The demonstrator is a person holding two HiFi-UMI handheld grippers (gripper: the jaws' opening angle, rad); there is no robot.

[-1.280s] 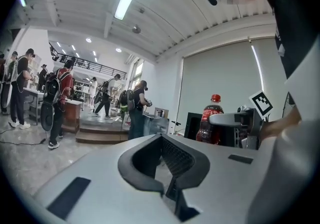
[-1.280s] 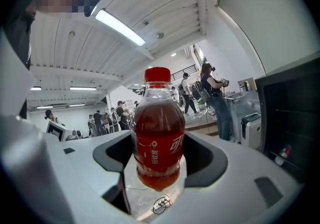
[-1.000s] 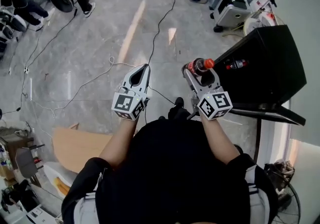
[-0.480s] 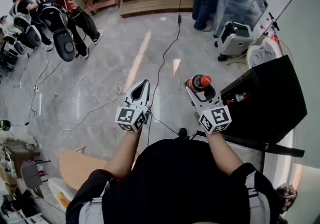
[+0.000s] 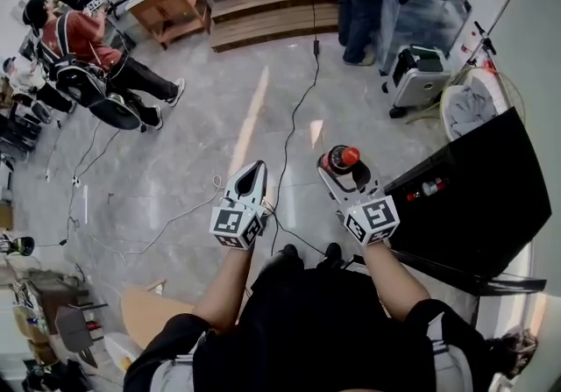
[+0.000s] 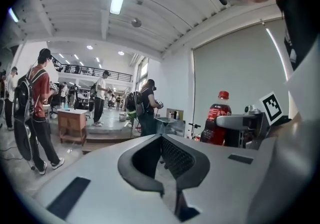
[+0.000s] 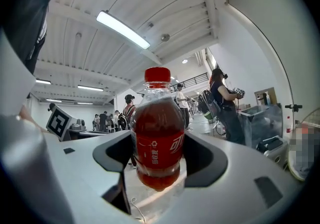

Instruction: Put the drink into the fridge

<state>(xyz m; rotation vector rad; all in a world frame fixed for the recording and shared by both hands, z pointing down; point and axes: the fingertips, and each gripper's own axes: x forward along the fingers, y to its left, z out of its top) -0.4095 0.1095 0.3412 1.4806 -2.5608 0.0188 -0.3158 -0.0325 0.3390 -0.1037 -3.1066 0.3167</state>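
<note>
Right gripper view is showing the drink bottle (image 7: 159, 138) pinched at its red label between the jaws of my right gripper (image 7: 159, 162). The jaws are standing only as far apart as the bottle is wide, and they are touching it on both sides. I am holding the bottle in the air over the grey floor (image 5: 219, 118), near the black fridge (image 5: 473, 197) on my right. The bottle is standing upright: its long axis is running vertically and the red cap is pointing up. In the head view only the cap and shoulder are showing, and the body is hiding below them. Its base is looking blurred between my jaws. My left gripper (image 5: 253, 173) is carrying nothing, and its jaws are pressing together.
</note>
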